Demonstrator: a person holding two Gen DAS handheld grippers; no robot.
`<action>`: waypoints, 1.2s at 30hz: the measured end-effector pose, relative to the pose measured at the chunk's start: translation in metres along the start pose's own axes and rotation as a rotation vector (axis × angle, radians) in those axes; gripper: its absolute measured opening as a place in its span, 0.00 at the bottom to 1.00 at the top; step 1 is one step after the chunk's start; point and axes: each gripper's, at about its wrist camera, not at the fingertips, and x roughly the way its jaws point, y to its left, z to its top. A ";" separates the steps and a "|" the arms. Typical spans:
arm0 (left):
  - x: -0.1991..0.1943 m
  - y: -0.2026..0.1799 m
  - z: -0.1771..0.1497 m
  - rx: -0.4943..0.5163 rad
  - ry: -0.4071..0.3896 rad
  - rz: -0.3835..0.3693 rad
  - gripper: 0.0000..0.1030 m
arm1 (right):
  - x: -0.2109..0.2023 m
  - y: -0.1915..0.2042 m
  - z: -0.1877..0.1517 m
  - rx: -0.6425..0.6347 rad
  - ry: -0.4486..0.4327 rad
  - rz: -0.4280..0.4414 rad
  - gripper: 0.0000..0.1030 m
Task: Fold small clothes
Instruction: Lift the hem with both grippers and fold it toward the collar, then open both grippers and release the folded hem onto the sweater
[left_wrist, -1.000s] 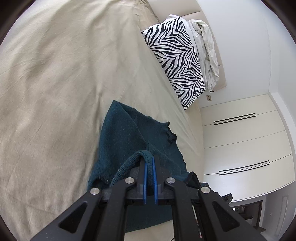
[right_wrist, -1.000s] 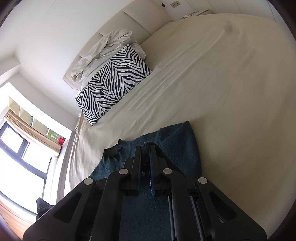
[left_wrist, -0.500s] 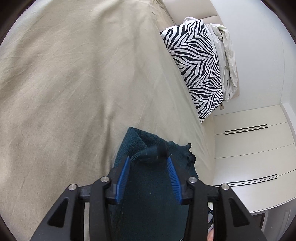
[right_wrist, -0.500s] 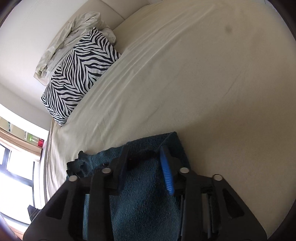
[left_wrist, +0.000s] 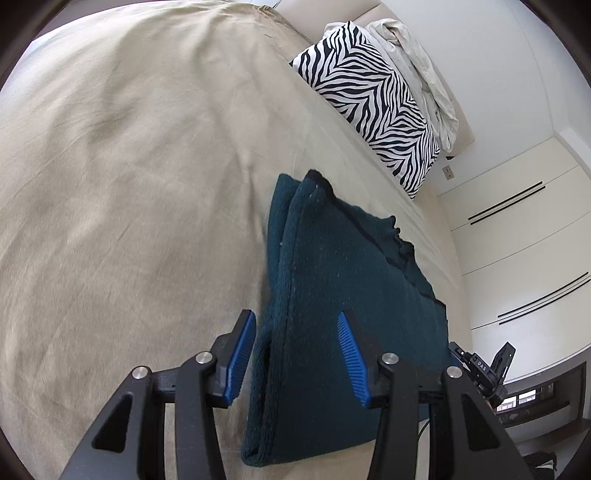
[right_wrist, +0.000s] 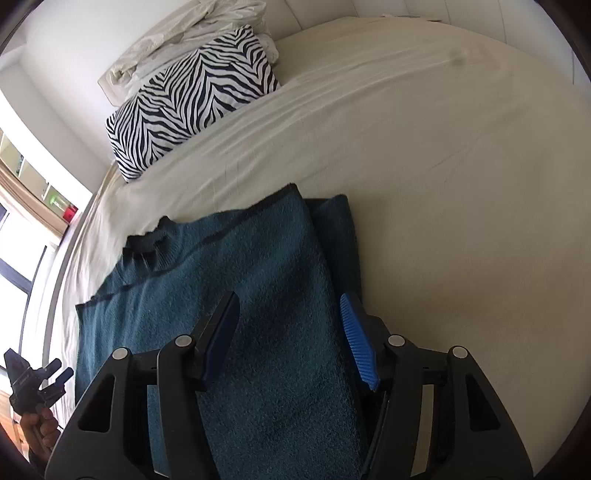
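Observation:
A dark teal knitted garment (left_wrist: 340, 288) lies folded on the beige bed sheet (left_wrist: 129, 184), its folded edge facing left in the left wrist view. It also fills the lower middle of the right wrist view (right_wrist: 258, 295), with a dark collar at its far left edge. My left gripper (left_wrist: 295, 332) is open and hovers over the garment's folded edge, holding nothing. My right gripper (right_wrist: 290, 317) is open above the garment's right side, holding nothing.
A zebra-striped pillow (left_wrist: 373, 99) and crumpled white bedding (left_wrist: 424, 70) lie at the head of the bed. White wardrobe doors (left_wrist: 517, 240) stand beyond the bed. A window (right_wrist: 18, 258) is at the left of the right wrist view.
Both grippers were shut on the teal garment a second ago. They have opened, let it go and drawn back, and the garment now lies folded over on the sheet.

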 end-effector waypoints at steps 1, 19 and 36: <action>-0.001 -0.001 -0.006 0.013 -0.005 0.012 0.48 | 0.004 0.000 -0.004 -0.009 0.013 -0.020 0.42; -0.001 -0.013 -0.045 0.154 -0.030 0.137 0.37 | -0.031 -0.019 -0.044 -0.042 -0.009 -0.058 0.05; 0.003 -0.016 -0.052 0.257 0.009 0.224 0.18 | -0.039 -0.046 -0.064 0.056 -0.041 -0.054 0.05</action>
